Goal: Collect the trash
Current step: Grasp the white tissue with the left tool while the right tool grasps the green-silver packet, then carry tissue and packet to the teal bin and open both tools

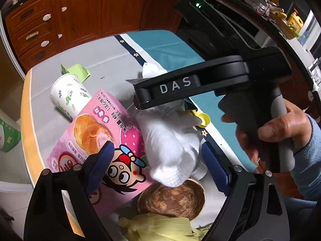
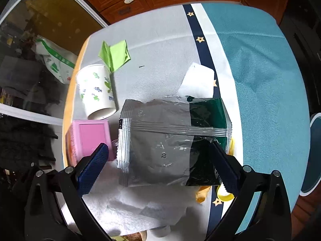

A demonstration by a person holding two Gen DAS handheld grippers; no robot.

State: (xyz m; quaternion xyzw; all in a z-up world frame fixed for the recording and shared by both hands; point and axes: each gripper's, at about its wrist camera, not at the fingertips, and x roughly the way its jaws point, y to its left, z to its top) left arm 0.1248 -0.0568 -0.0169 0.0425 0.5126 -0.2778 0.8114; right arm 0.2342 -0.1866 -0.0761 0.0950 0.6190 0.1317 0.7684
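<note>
Crinkled foil pouch (image 2: pixel 160 140) btwn open right gripper (image 2: pixel 160 160) pads.

Both tongs have black frames with silver screws and dark blue textured pads: left tongs (image 1: pixel 158 156), right tongs (image 2: pixel 160 158). The right one's body reads "DAS"; a light blue sleeve (image 1: pixel 309 160) shows.
</note>
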